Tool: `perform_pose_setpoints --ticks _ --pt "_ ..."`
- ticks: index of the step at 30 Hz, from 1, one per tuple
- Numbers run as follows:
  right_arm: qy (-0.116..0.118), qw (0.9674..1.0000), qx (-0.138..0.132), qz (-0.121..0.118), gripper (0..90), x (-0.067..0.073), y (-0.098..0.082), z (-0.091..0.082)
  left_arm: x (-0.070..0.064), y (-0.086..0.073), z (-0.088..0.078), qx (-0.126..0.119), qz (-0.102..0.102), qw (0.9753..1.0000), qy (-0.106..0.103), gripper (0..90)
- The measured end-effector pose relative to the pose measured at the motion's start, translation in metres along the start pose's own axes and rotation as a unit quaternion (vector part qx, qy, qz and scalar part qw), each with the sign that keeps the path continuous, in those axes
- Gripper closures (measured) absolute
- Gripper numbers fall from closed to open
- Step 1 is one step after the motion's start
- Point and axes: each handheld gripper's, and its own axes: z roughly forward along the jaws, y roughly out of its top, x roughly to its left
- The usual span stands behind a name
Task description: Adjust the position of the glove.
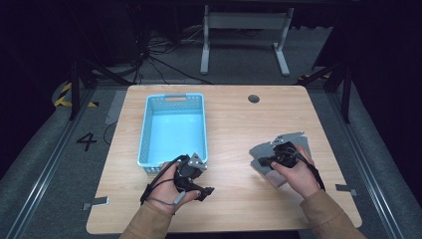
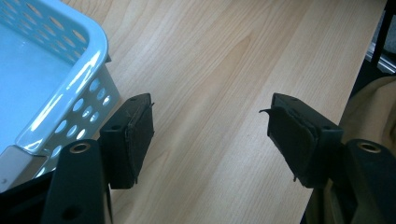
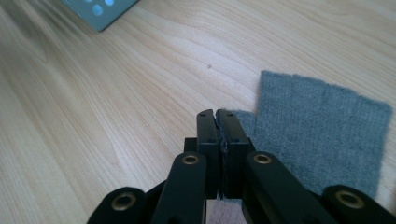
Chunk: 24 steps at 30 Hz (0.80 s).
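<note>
Grey knit cloth (image 3: pixel 322 135) lay flat on the wooden table (image 1: pixel 234 124), well to the right of the light blue perforated basket (image 1: pixel 172 130), near the table's right edge. Right gripper (image 3: pixel 218 116) sat on the cloth's basket-side edge, jaws pressed together with a fold of the fabric seemingly pinched between the pads, probably to lift or drag it toward the basket. In the high view the cloth (image 1: pixel 259 152) looked folded or bunched under that hand, its long axis running roughly from the near right of the table back toward the basket's far end; exact shape was hard to tell. Right gripper (image 1: pixel 263 161) pointed at the basket. Left gripper (image 1: pixel 206 191) hovered just in front of the basket's near right corner, jaws spread wide with nothing but bare wood between them (image 2: pixel 210 140), likely waiting to help with the cloth. Basket was empty.
</note>
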Motion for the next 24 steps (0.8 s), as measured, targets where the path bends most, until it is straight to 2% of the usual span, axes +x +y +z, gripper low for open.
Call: perform_pose_setpoints --ticks 8,11,17,24 --pt "-0.011 0.9999 0.010 0.001 90.0 0.003 0.001 0.011 -0.001 0.001 0.000 0.001 0.004 1.0000 0.005 32.1" --pt "-0.021 0.9997 0.013 0.000 90.0 0.002 0.001 0.016 -0.001 0.001 0.001 0.001 0.006 1.0000 0.006 32.2" --pt "-0.026 0.9995 0.020 0.003 89.7 -0.001 0.000 0.025 0.000 0.001 0.002 0.001 0.006 1.0000 0.008 32.6" --pt "-0.034 0.9993 0.017 0.004 90.0 -0.003 -0.001 0.029 -0.001 0.001 0.003 0.002 0.006 0.9999 0.008 32.6"
